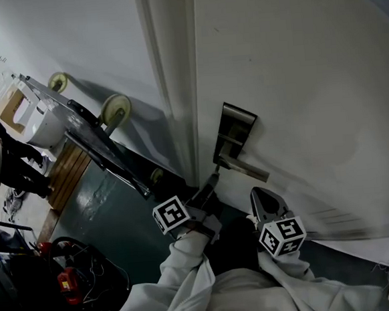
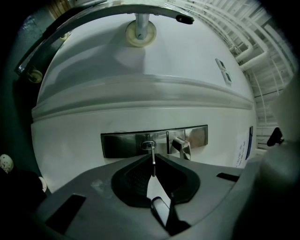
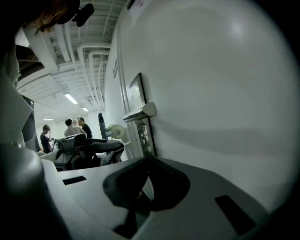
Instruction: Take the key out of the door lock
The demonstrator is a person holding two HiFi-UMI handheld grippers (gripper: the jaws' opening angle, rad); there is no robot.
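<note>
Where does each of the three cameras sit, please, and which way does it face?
Head view: on the person's head, looking steeply down at the white door; the left gripper, right gripper and white sleeves show.
Left gripper view: on the left gripper, squarely facing the lock plate; its fingers pinch the key.
Right gripper view: on the right gripper, looking along the door past the handle; its closed fingers show.
Shared: all three show the lock plate.

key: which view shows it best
Left gripper view: the key runs from the lock into the shut jaws of the left gripper, centre frame. Head view shows it tiny; right gripper view, a sliver.
</note>
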